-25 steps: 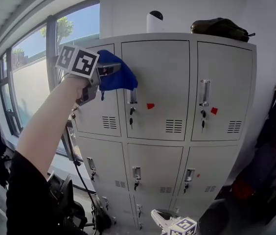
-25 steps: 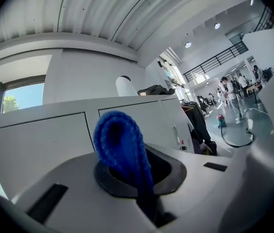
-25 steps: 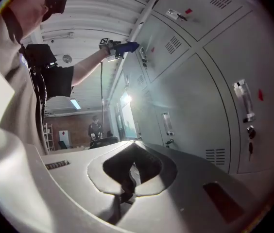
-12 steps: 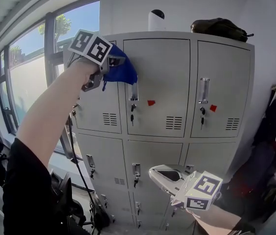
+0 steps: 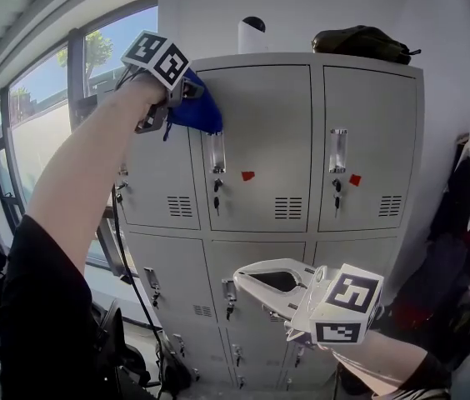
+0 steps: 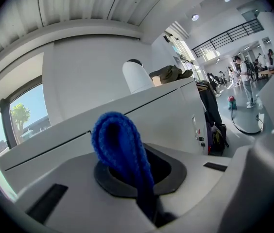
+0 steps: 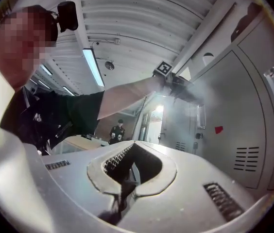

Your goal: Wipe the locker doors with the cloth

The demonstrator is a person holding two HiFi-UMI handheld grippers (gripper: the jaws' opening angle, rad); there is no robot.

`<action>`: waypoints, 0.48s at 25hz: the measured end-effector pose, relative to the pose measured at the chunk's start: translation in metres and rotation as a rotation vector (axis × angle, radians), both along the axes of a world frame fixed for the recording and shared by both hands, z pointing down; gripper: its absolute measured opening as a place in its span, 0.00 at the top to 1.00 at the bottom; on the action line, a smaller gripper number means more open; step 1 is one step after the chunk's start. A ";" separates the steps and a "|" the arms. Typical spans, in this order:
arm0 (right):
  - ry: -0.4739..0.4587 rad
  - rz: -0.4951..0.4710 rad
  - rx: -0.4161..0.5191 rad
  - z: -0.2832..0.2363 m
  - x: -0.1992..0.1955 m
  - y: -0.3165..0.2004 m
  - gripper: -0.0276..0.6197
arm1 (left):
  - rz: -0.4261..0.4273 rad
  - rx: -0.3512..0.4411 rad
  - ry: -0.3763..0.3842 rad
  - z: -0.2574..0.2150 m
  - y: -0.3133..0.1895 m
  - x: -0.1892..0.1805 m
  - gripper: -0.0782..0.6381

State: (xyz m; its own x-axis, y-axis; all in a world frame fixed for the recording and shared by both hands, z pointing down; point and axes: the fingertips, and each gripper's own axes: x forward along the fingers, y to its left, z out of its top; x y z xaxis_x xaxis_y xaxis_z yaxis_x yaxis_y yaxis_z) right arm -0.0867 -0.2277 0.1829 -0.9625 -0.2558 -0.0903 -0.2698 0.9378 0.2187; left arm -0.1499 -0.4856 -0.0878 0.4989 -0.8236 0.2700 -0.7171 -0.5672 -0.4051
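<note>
Left claw: your left gripper [image 5: 188, 95] [image 6: 142, 176] is raised on an outstretched arm, and its jaws are clamped on the blue knitted cloth [image 5: 195, 112] [image 6: 120, 142].
Cloth: a folded loop of it stands out past the jaws. In the head view it lies against the top of the grey metal locker bank [image 5: 302, 140], at the seam between the upper left door [image 5: 156, 182] and the upper middle door [image 5: 260, 140].
Right claw: your right gripper [image 5: 243, 277] [image 7: 132, 159] is held low in front of the lower locker doors. Its jaws are closed together with nothing between them.
Locker top: a white rounded cylinder with a dark cap [image 5: 252, 33] stands there, and a dark olive bag [image 5: 360, 43] lies near it.
Door marks: small red tags [image 5: 247, 175] sit beside the latches of the upper middle and upper right doors.
</note>
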 end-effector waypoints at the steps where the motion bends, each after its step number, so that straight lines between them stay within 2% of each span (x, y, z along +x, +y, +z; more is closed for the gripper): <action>1: -0.006 -0.002 0.008 -0.005 0.001 0.001 0.95 | -0.009 -0.002 -0.002 0.000 -0.003 0.000 0.85; 5: -0.034 -0.019 0.020 -0.013 0.003 0.007 0.95 | -0.043 -0.010 0.001 0.000 -0.016 0.003 0.85; 12: -0.065 -0.045 -0.033 0.004 0.014 0.009 0.95 | -0.069 -0.010 -0.050 -0.004 -0.019 0.016 0.85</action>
